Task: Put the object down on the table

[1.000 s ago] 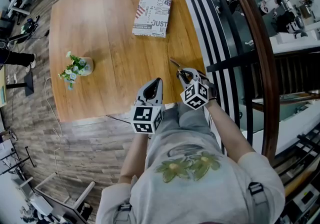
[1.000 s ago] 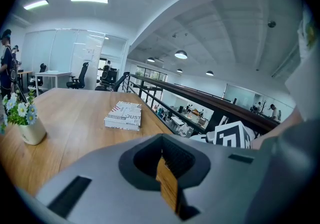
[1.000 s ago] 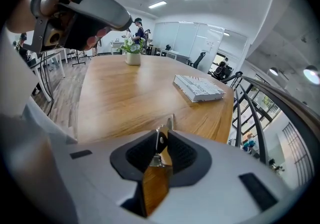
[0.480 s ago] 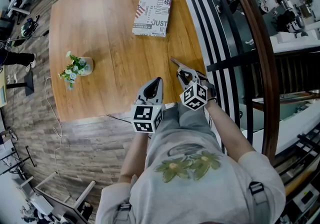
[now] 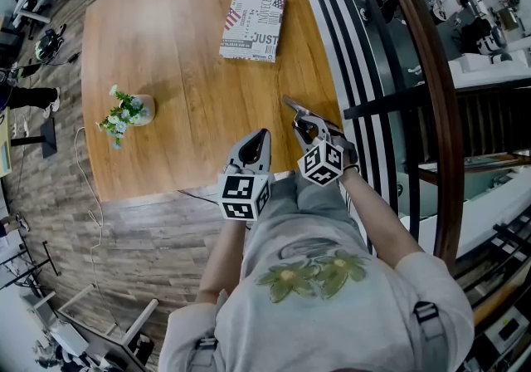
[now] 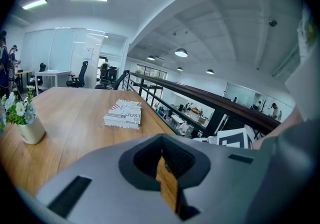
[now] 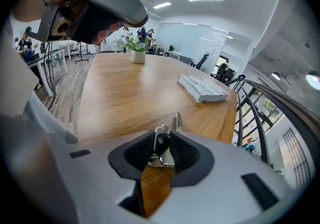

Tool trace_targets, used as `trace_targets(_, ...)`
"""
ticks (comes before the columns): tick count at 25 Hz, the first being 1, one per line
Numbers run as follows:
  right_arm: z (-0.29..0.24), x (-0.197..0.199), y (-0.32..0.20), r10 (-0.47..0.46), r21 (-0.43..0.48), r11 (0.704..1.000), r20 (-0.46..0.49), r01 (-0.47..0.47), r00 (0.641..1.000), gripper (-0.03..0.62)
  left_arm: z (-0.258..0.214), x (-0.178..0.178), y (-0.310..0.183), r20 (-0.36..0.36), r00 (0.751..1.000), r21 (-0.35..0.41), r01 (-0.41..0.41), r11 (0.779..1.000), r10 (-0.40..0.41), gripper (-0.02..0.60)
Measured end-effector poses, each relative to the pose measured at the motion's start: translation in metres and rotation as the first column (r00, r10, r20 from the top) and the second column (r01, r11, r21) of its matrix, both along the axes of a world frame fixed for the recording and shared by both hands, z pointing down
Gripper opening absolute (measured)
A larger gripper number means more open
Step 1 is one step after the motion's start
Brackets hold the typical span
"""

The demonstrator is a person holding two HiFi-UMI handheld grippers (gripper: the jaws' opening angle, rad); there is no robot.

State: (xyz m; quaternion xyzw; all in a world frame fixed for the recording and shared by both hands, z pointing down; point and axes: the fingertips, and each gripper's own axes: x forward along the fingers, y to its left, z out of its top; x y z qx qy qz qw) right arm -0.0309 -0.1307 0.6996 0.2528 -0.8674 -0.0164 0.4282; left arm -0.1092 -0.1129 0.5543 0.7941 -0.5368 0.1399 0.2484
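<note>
Small silver metal tool with a dark oval part stands upright between the right gripper's black ribbed pads. The pads touch it on both sides at the tips. A wedge-shaped gap behind shows bare wood. Jaws have just been opening, with the tool between them. The tool's thin pointed tip sticks out past the fingers toward the table. In the head view the tool juts up-left from the right gripper, over the table's near right part. Cannot tell whether its tip touches the wood.

Left gripper hovers at the near table edge, just beside the right one. Its fingers are together at the tips with a thin slit behind and nothing in it.

Round-cornered brown wooden table: the right edge runs along a black metal railing with a brown wooden handrail, close beside the right gripper. The near edge lies just under both grippers. There is a wide bare stretch of wood ahead and to the left of the tool.

Flat white box printed with black letters and a flag pattern lies well apart, farther up the table. Small pale vase of white and blue flowers stands near the left edge, well clear.

The tool is shiny, narrow and flat-sided. It is too small to name.
</note>
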Motion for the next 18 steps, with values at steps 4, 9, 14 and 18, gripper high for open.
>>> trace_targets(4,0.0004,-0.0007,0.0013,-0.002,-0.009,1.000,0.013,0.002,1.000,0.104,-0.0017,0.0004,-0.0012,0.005,1.000,0.007,0.001,1.000,-0.001,0.014)
trace_targets(9,-0.0007,-0.0016,0.0015,0.001,-0.038,0.999,0.039,0.001,0.999,0.107,0.0018,0.0024,0.0005,-0.001,1.000,-0.005,0.006,1.000,-0.006,0.014)
trace_targets(14,-0.0012,-0.0051,0.0021,0.011,-0.106,0.994,0.082,-0.003,0.997,0.115,0.0025,0.0024,-0.0008,-0.002,1.000,-0.006,0.010,1.000,-0.010,0.014)
trace_targets(18,-0.0083,-0.0034,0.0036,0.031,-0.174,0.985,0.127,-0.008,0.991,0.158,-0.0033,0.0063,-0.0025,0.011,1.000,0.001,0.013,1.000,-0.013,0.014)
